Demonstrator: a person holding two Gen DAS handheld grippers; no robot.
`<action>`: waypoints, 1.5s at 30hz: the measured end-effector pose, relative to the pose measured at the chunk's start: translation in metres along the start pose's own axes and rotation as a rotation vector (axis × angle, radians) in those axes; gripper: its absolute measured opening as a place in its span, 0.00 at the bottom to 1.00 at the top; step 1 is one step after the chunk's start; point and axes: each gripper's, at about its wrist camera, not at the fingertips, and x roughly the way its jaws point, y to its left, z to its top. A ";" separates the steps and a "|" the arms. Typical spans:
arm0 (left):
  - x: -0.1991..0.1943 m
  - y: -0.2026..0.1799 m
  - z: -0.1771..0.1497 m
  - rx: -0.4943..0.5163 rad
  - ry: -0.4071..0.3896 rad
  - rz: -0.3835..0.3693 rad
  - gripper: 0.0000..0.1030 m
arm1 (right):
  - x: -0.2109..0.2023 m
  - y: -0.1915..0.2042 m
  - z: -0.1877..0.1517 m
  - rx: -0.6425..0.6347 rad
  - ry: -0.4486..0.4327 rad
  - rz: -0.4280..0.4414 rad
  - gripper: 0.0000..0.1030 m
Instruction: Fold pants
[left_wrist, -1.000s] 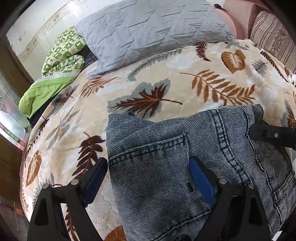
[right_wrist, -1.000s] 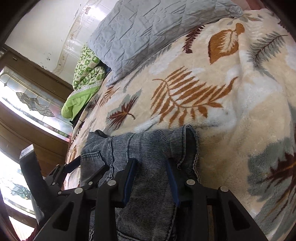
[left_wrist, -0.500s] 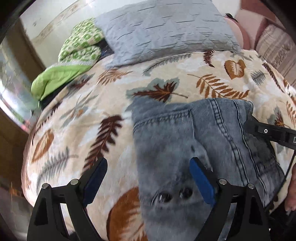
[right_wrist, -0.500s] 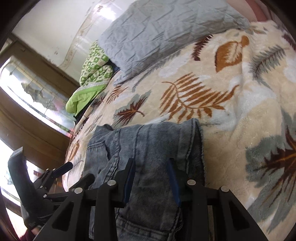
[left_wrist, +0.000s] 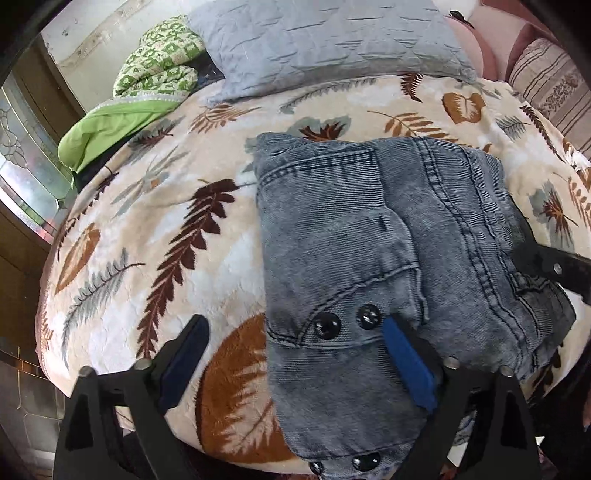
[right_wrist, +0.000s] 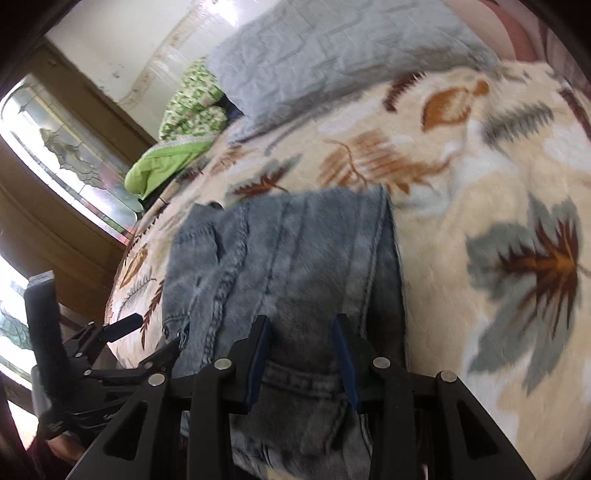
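The grey-blue denim pants (left_wrist: 384, 236) lie folded into a compact stack on the leaf-patterned blanket (left_wrist: 155, 236), with black snap buttons showing at the near end. My left gripper (left_wrist: 295, 354) is open above the near left part of the pants and holds nothing. My right gripper (right_wrist: 301, 350) is open, its blue pads (right_wrist: 341, 354) a narrow way apart over the near right part of the pants (right_wrist: 295, 266). One right finger also shows in the left wrist view (left_wrist: 546, 262) at the right edge of the pants.
A grey quilted pillow (left_wrist: 325, 40) and a green bundle of bedding (left_wrist: 147, 85) lie at the far side of the bed. A striped cushion (left_wrist: 546, 81) is at the far right. A wooden frame with patterned glass (right_wrist: 62, 162) stands left of the bed edge.
Both grippers have drawn back toward me and risen, so more of the folded pants and the snap buttons show. The left gripper stays wide open and the right one has opened slightly.
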 end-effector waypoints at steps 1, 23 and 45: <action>0.001 0.000 0.000 0.007 0.004 0.003 0.96 | -0.002 0.000 -0.002 -0.003 0.002 -0.006 0.38; 0.002 -0.013 0.007 0.086 0.027 0.096 1.00 | -0.008 -0.020 -0.024 0.134 0.048 0.036 0.38; -0.002 -0.009 0.025 0.047 0.120 0.115 1.00 | -0.015 -0.013 -0.021 0.124 0.052 0.038 0.45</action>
